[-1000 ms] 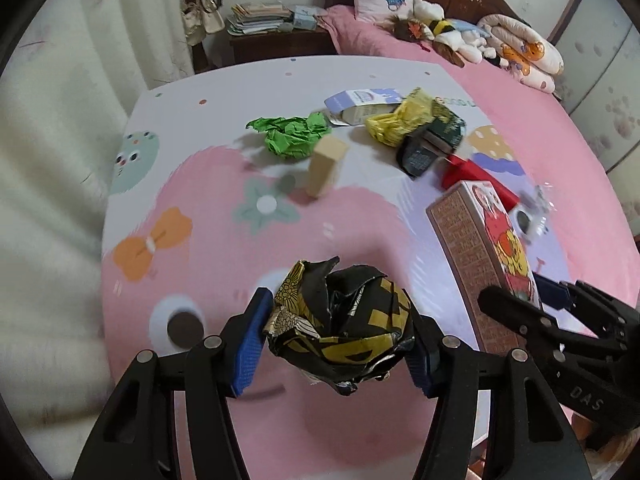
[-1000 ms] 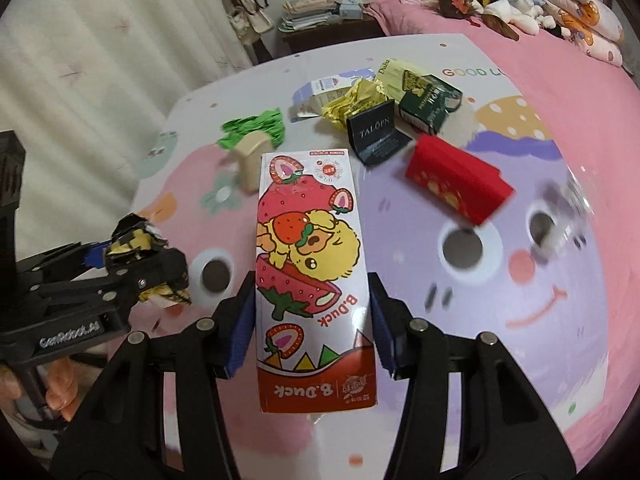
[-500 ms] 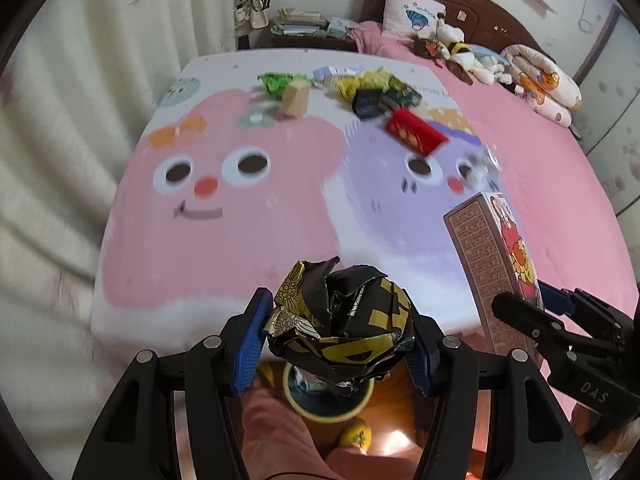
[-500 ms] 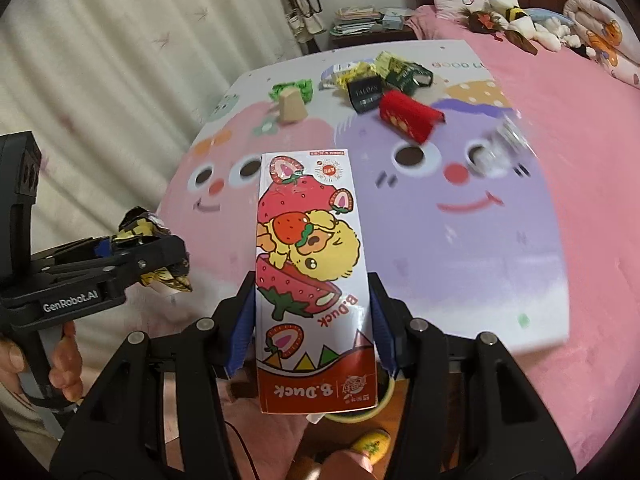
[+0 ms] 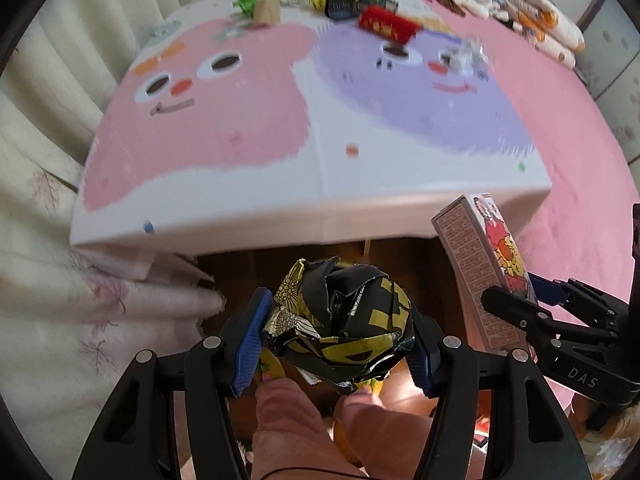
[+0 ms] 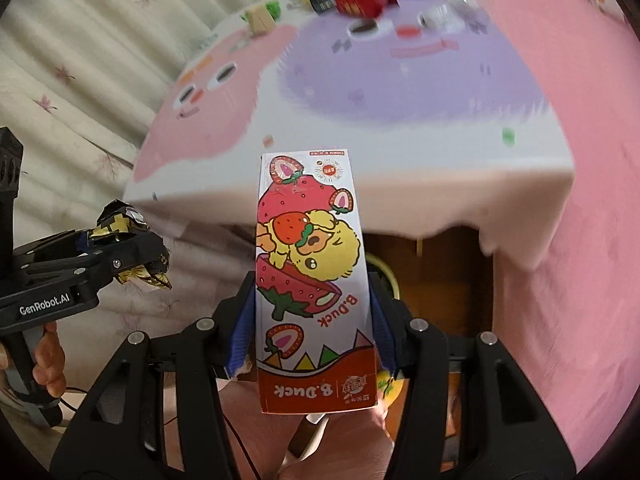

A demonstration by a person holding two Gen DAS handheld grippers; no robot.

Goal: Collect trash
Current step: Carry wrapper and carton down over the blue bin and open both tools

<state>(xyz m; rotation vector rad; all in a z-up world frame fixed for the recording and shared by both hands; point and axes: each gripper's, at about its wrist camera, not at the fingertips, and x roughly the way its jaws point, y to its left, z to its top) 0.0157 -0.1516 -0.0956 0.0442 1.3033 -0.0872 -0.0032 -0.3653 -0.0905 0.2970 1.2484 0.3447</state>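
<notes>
My left gripper (image 5: 338, 336) is shut on a crumpled black-and-yellow wrapper (image 5: 344, 324), held off the table's near edge, above the floor and the person's legs. It also shows in the right wrist view (image 6: 124, 248). My right gripper (image 6: 312, 320) is shut on a tall strawberry B.Duck carton (image 6: 312, 280), held upright in front of the table edge; the carton shows at the right in the left wrist view (image 5: 484, 264). A round yellow-rimmed bin (image 6: 390, 280) is partly visible below, behind the carton.
The table (image 5: 320, 216) has a pink and purple cartoon cloth. More trash lies at its far end: a red box (image 5: 386, 26), a black box (image 5: 340, 6), a tan block (image 5: 267, 10), green paper (image 5: 245, 3). A curtain (image 5: 48, 80) hangs left; a pink bed (image 5: 580, 128) lies right.
Both grippers have pulled back from over the table to beyond its near edge and tilted down, each keeping its load. The floor and the person's legs have come into view.
</notes>
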